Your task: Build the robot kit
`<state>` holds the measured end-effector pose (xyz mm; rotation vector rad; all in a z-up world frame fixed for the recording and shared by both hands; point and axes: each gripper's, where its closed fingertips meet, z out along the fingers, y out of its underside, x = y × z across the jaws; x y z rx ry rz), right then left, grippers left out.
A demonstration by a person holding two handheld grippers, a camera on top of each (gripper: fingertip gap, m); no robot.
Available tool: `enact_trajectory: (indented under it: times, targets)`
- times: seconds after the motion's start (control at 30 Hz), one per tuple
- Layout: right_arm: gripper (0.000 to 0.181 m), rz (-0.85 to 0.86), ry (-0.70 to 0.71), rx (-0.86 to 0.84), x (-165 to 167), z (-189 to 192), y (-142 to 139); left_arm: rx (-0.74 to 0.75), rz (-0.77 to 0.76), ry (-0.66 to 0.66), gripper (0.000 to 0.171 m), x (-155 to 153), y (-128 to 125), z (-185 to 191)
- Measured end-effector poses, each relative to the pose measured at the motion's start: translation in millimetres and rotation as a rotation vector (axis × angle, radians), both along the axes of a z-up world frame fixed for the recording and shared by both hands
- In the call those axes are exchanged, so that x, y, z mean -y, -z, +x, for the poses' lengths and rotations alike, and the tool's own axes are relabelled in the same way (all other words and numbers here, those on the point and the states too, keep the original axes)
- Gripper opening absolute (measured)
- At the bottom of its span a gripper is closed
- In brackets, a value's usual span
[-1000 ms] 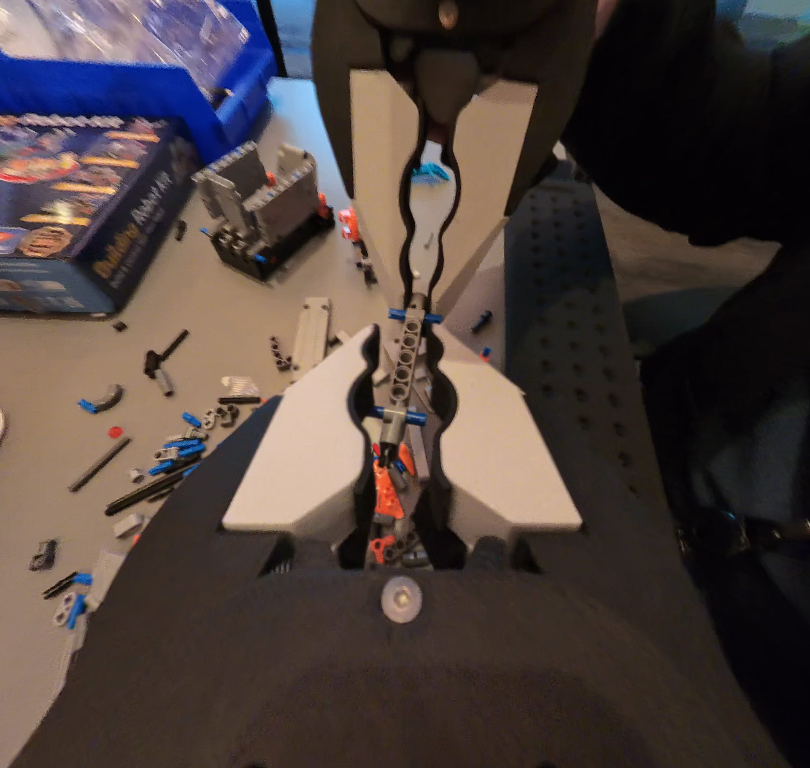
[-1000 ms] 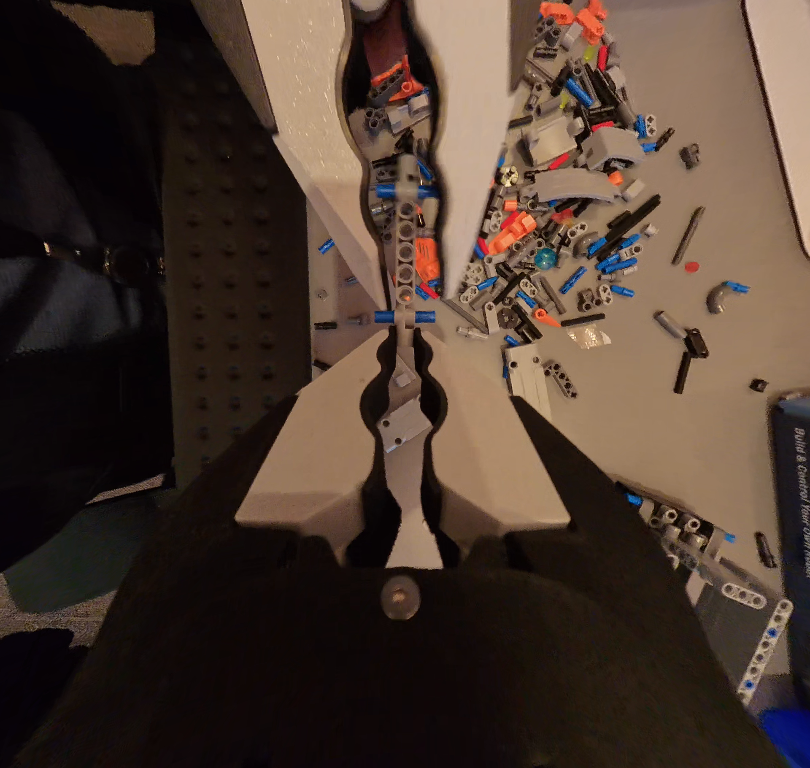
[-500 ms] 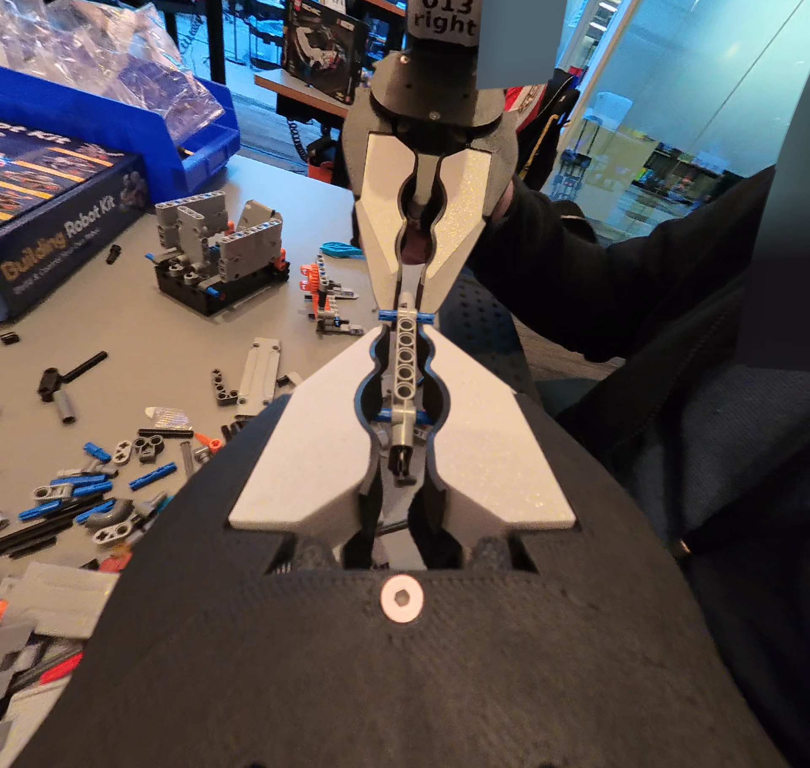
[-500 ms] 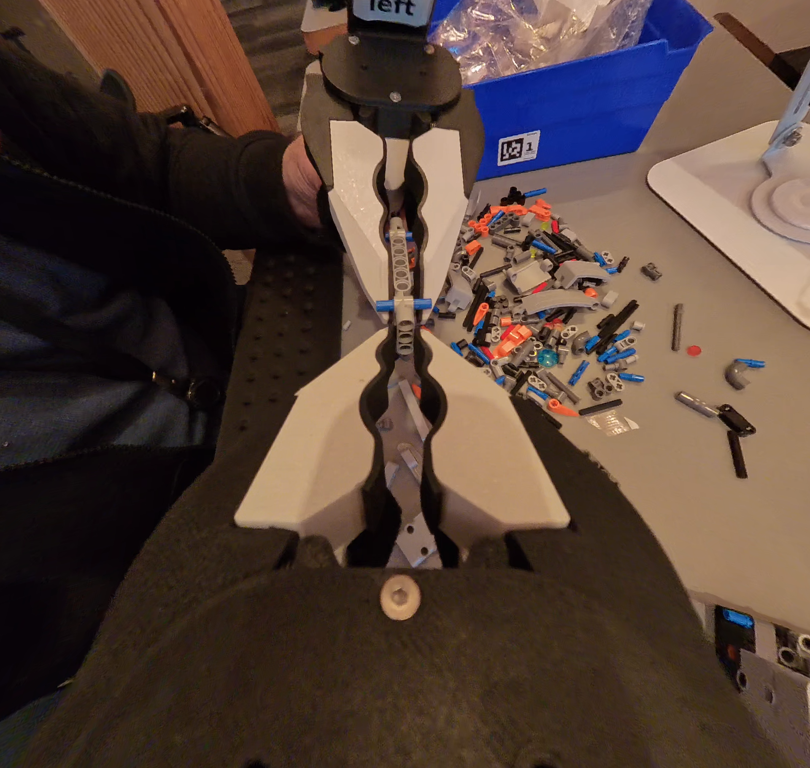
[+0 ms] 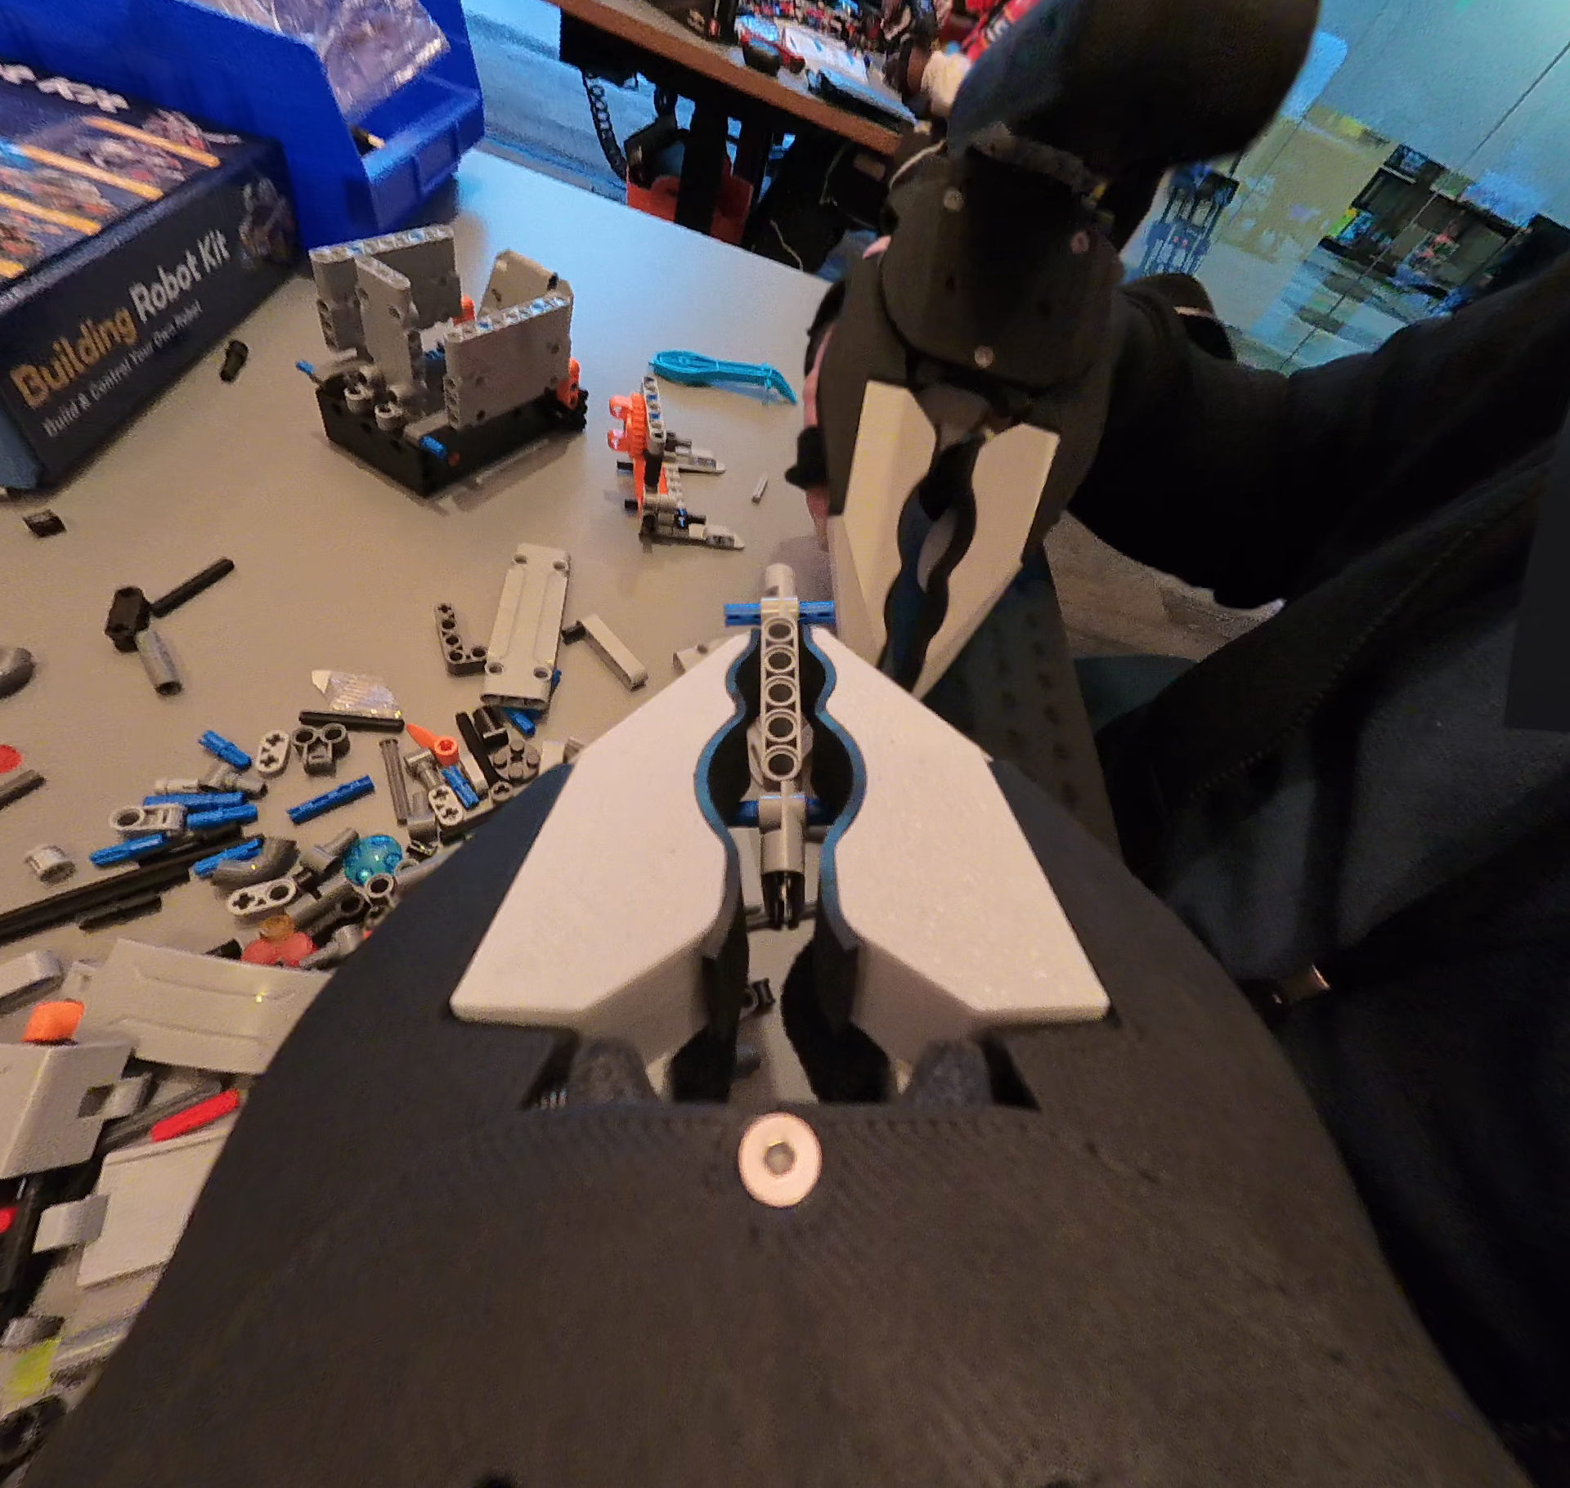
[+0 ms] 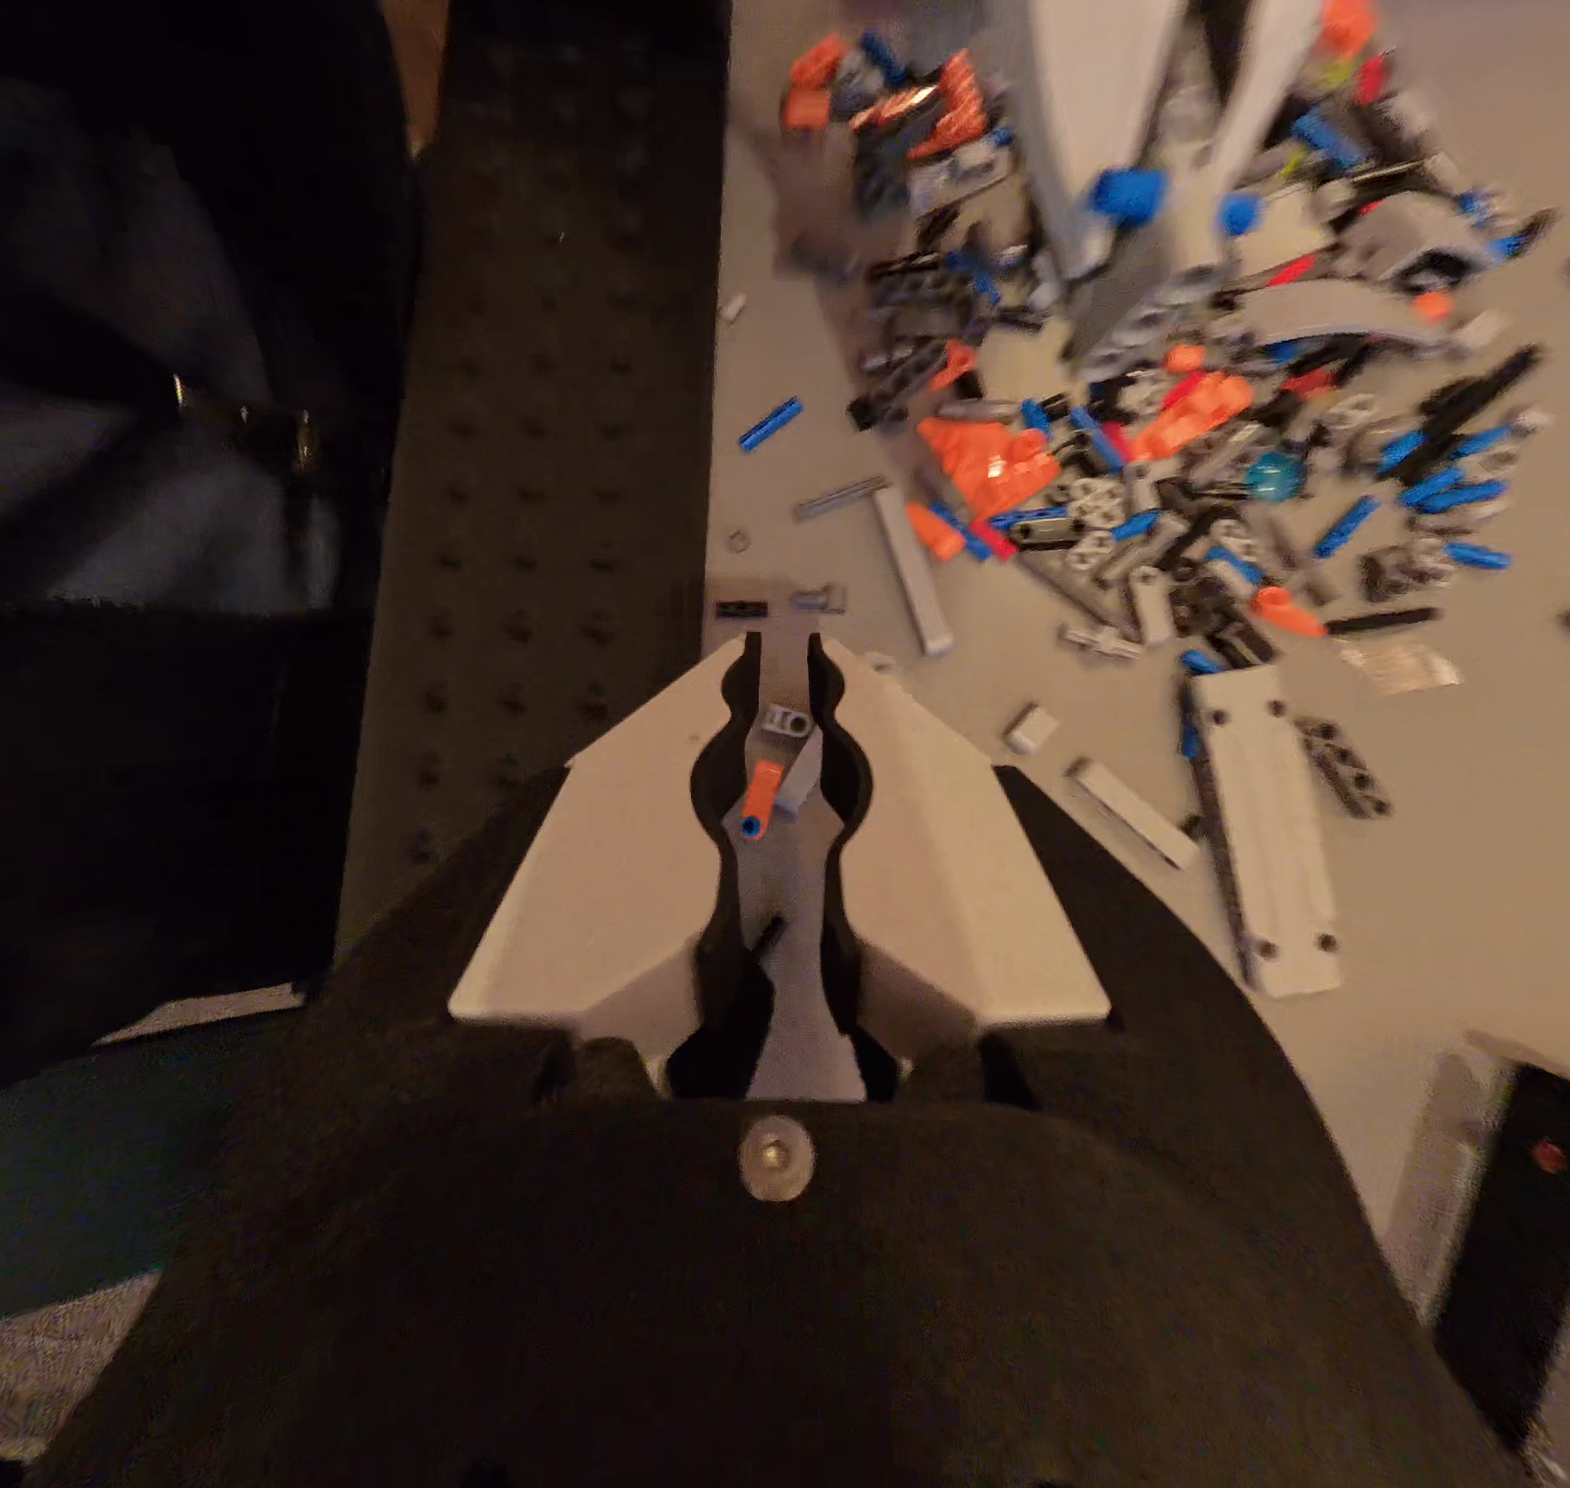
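- Grey tabletop (image 5: 357, 547) is being crowded by a loose parts pile (image 6: 1189, 462).
- Grey holed beam (image 5: 782, 704) is being kept pinched by the left gripper (image 5: 780, 666).
- Right gripper (image 6: 777, 649), now withdrawn from the beam, is being held slightly parted and empty.

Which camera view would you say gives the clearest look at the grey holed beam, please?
The left wrist view: the grey holed beam sits sharp and centred, clamped in the left gripper. The right wrist view is blurred; there the left gripper's fingers show, but the beam cannot be made out.

Right gripper (image 6: 777, 640), parted jaws, above table (image 6: 1062, 810)
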<state>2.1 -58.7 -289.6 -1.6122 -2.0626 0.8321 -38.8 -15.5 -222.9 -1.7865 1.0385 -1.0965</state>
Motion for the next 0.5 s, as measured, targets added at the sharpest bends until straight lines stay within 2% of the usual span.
enact_trajectory:
  times: [0.17, 0.3, 0.5]
  targets:
    - [0.013, 0.092, -0.11, 0.055, 11.7, -11.0, 30.0, -0.026, -0.031, 0.007, 0.005, 1.4, 9.7, -0.7]
    - [0.013, 0.208, -0.245, 0.048, 16.0, -19.2, 35.8, -0.017, -0.042, 0.008, 0.005, 0.2, 11.1, -0.7]
    - [0.01, 0.218, -0.392, 0.115, 18.8, -17.2, 48.3, -0.015, -0.044, 0.017, 0.005, 1.1, 11.8, 0.0]
